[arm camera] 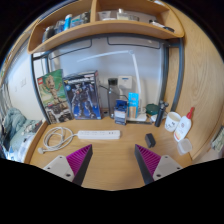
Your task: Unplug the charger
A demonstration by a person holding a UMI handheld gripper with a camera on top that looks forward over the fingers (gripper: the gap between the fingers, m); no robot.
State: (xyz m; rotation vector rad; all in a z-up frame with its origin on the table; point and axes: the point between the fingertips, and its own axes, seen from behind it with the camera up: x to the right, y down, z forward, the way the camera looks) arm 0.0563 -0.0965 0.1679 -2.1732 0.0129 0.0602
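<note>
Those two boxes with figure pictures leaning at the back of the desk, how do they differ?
The left box has a pale front with a greenish-brown figure; the right box has a dark front with a blue-and-white figure. The left box leans more steeply sideways; the right box stands closer to upright. The right box sits nearer the power strip. Both lean against the back wall, beyond the open fingers.

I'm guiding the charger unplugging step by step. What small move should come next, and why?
Probably ease the gripper forward and a little left toward the white power strip. The fingers are open with nothing between them, and the strip lies beyond them on the wooden desk, with a coiled white cable at its left. Which plug is the charger cannot be told yet.
</note>
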